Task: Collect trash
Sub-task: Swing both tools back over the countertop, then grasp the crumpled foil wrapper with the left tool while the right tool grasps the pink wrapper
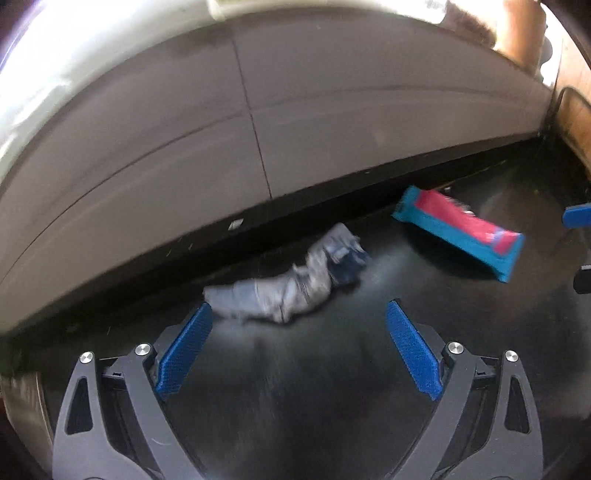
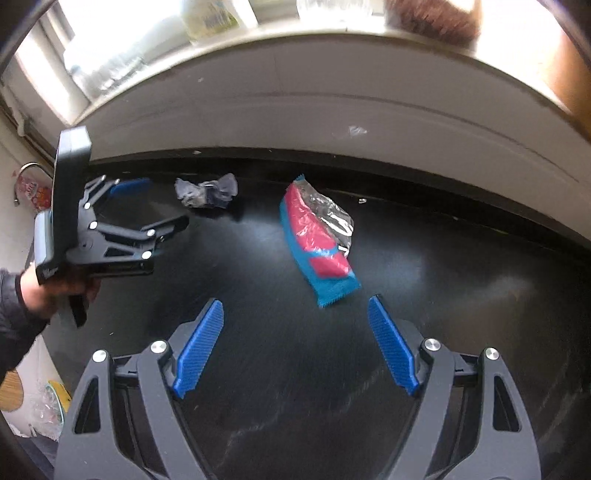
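Two pieces of trash lie on a black countertop [image 2: 461, 295]. A crumpled grey-blue wrapper [image 1: 291, 280] lies just beyond my left gripper [image 1: 300, 306], which is open with nothing between its fingers. To its right lies a red and teal snack wrapper [image 1: 461, 232]. In the right wrist view that snack wrapper [image 2: 317, 236] sits just ahead of my open, empty right gripper [image 2: 296, 301]. The crumpled wrapper [image 2: 207, 194] lies farther back on the left. The left gripper [image 2: 166, 201], held by a hand [image 2: 55, 295], hovers beside it. A blue finger of the right gripper [image 1: 576, 216] shows at the left wrist view's edge.
A grey backsplash [image 2: 295, 110] runs along the back of the counter, under a bright sill with jars [image 2: 210, 18]. A small crumb [image 2: 362, 201] lies near the back edge. A wooden board [image 1: 576, 110] stands at the far right. The counter's left edge [image 2: 48, 354] drops off to clutter below.
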The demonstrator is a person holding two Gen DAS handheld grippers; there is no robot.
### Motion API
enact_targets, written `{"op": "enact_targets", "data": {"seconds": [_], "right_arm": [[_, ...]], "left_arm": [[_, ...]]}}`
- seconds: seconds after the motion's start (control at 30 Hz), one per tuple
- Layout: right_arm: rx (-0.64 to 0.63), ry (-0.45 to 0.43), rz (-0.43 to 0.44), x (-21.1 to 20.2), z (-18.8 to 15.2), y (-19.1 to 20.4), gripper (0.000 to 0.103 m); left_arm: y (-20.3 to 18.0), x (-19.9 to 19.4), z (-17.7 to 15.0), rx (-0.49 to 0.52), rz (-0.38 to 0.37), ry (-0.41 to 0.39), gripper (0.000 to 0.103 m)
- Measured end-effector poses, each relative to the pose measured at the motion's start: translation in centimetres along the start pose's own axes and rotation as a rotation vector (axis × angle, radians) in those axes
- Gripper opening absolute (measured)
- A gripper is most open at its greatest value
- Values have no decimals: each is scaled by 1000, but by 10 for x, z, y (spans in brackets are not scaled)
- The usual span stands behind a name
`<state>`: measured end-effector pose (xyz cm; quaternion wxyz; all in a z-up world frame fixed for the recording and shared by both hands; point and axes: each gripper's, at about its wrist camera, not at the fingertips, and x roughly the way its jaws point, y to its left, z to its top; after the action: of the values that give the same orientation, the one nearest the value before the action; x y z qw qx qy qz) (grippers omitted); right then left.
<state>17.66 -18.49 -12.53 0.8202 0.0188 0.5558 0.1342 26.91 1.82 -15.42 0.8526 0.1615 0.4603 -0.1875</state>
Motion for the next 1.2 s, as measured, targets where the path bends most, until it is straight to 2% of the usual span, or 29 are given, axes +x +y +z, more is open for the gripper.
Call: {"op": "enact_targets", "data": {"seconds": [0.13,0.2,0.3,0.33,0.37,0.4,0.43,0.47,0.53,0.6,0.67,0.87,1.03,1.2], "right_arm": [[-31,35,-22,38,16,-6,78],[-48,48,-32,54,22,-8,78],[-78,66,-55,72,29,-9,78],[-84,69,-59,76,30,-10,75],[-89,71,-63,78,30,-10,73],[-93,76,-63,80,31,-10,64],[-101,82,-65,81,31,-9,56],[-117,75,-77,80,30,-7,51],[-127,73,-74,75,28,-4,26],[-116,65,-71,66,24,-2,19],[-106,54,-66,54,18,-1,13],[-94,5,-44,-3,-17,10,12],[-130,-27,-19,-52,-63,30,12],[-167,-43,1,-83,-101,50,12]], "left_arm": [[2,29,4,41,-31,19,92],[0,40,2,72,-20,21,92],[-2,41,1,103,-20,-23,92],[-3,41,2,107,-19,-27,89],[-4,39,1,108,-20,-35,81],[-5,38,1,110,-18,-39,76],[-9,37,3,115,-13,-42,64],[-12,36,4,123,-7,-37,58],[-16,33,4,118,-7,-28,52],[-22,26,1,101,2,-19,40],[-28,15,-1,68,6,-5,17],[-48,-42,-27,-87,-19,18,17],[-64,-98,-70,-269,-55,65,17],[-93,-142,-114,-300,-27,75,17]]}}
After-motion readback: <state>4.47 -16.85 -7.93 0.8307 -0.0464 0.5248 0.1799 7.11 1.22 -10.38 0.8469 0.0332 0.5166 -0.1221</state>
